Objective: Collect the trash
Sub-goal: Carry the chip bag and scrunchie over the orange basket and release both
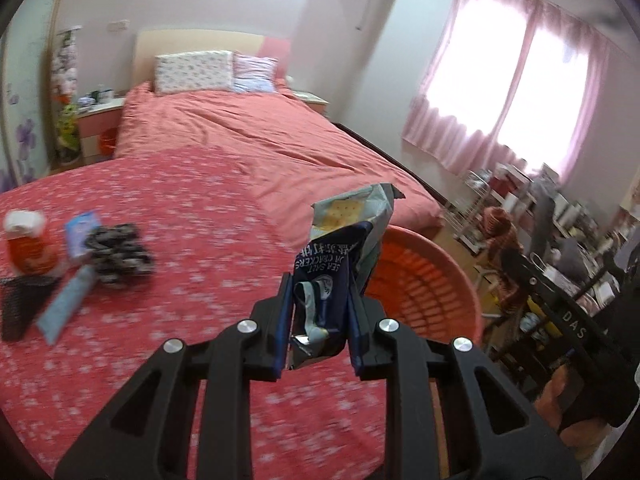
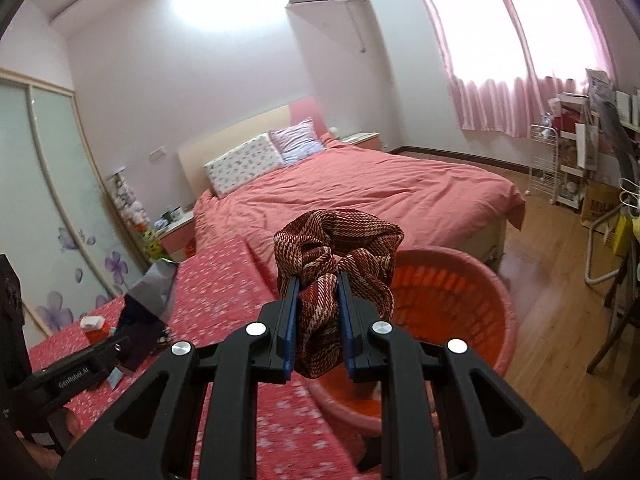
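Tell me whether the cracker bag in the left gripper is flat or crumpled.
Crumpled. The cracker bag is creased and bunched between the left gripper fingers, its torn top flaring open above them.

— What colours on the cracker wrapper [image 1: 340, 256]?
— Navy with white lettering, pale blue-green above, a yellow cracker printed on it.
— And the cloth [image 2: 340, 268]?
— Dark red and cream, woven in zigzags.
— The basket [image 2: 452, 300]?
— Orange-red. The bedspread [image 1: 180, 208] is red with white flecks, the curtains [image 1: 500, 92] pink.
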The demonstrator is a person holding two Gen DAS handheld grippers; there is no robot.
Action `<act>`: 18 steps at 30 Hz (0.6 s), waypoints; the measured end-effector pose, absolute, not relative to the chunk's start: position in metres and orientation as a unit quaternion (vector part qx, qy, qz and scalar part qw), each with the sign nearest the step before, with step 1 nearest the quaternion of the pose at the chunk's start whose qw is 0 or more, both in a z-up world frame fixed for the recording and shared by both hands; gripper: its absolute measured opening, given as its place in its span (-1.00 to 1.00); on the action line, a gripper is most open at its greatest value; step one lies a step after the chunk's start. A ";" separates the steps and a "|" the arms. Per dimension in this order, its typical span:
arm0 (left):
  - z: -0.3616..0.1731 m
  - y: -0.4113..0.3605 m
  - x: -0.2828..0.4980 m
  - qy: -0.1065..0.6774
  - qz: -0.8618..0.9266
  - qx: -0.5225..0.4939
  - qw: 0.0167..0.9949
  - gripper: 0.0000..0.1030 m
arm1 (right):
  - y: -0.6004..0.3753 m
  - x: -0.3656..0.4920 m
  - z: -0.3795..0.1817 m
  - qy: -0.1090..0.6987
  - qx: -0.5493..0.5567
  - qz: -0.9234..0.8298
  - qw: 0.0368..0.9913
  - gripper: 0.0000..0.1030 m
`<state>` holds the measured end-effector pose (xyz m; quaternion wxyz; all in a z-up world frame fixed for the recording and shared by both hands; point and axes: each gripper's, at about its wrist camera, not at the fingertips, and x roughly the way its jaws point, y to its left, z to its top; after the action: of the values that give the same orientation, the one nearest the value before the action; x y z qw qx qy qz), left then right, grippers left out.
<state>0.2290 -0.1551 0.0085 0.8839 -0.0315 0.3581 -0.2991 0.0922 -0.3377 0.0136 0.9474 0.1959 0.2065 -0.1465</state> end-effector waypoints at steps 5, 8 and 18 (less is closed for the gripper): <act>0.000 -0.197 0.231 0.362 -0.330 -0.020 0.872 -0.54 | -0.354 0.093 0.008 0.203 0.210 -0.160 0.943 -0.65; -0.007 -0.220 0.232 0.366 -0.345 -0.016 0.864 -0.53 | -0.363 0.092 0.006 0.202 0.215 -0.166 0.941 -0.65; -0.030 -0.265 0.239 0.388 -0.372 -0.011 0.843 -0.52 | -0.389 0.099 -0.006 0.198 0.245 -0.173 0.933 -0.65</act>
<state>0.2392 -0.2650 -0.0297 0.8429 -0.0108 0.3881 -0.3724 0.0988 -0.3890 -0.0055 0.9332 0.2452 0.1977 -0.1728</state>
